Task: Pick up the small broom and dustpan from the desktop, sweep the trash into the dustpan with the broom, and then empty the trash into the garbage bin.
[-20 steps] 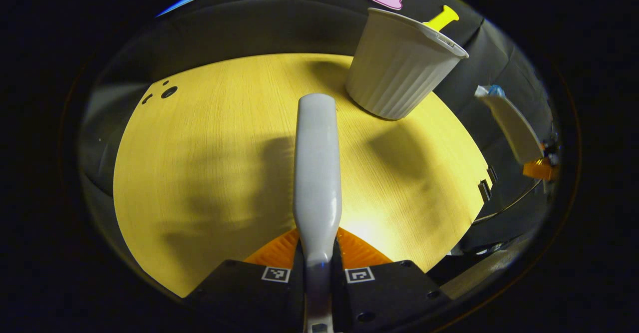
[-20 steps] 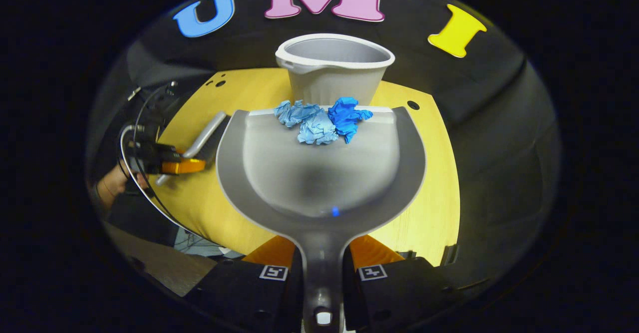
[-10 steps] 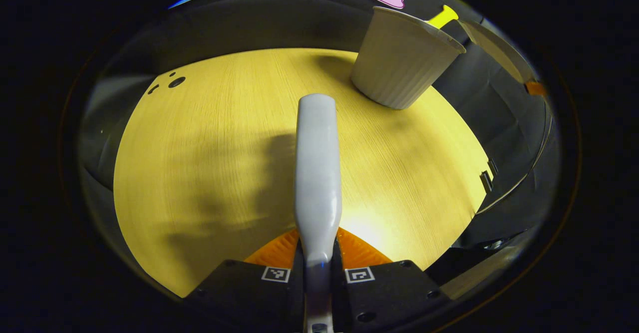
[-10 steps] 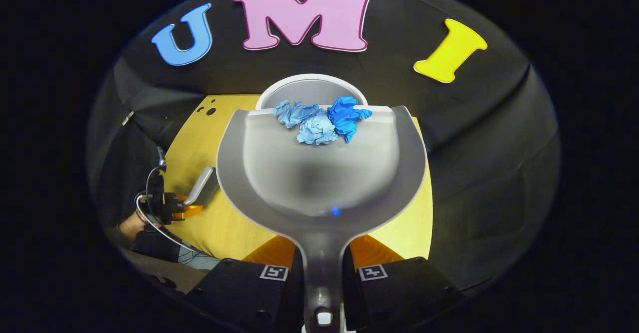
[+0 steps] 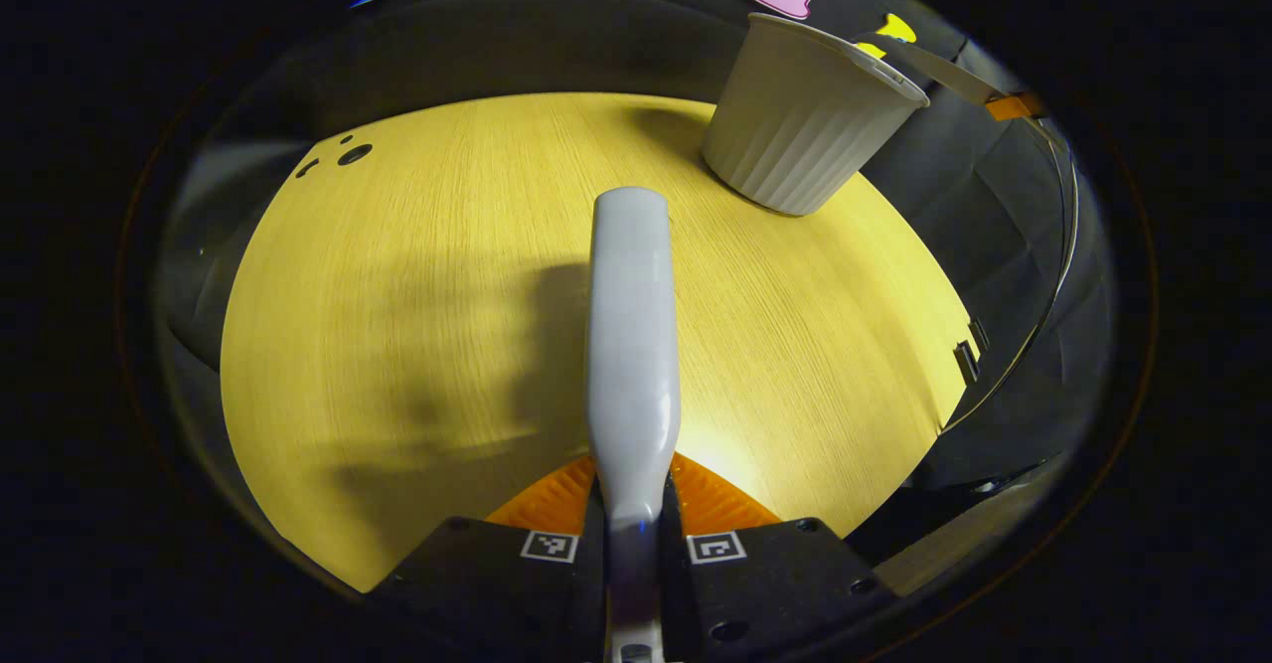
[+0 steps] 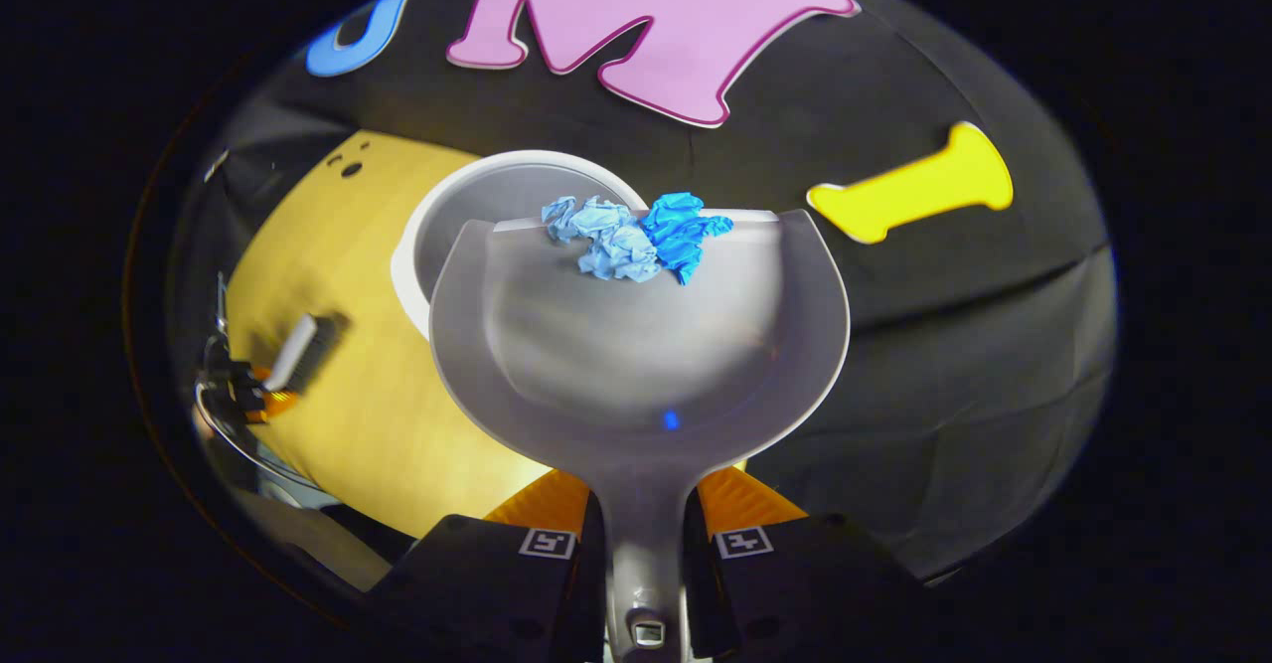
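Emptying step: the right claw [image 6: 641, 534] pinches the dustpan [image 6: 636, 345] handle, its lip over the garbage bin [image 6: 447, 236] at the surface's [image 5: 417, 275] far right, blue trash [image 6: 636, 236] at the lip. Next, tip further. The left claw [image 5: 633, 534] pinches the broom [image 5: 631, 325].

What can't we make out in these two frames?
- Bin interior: in the right gripper view the dustpan covers most of it.
- Bin contents: in the left gripper view only its outer wall faces the camera.
- Broom bristles: the handle points at the lens in the left gripper view; in the right gripper view the broom is small and blurred.
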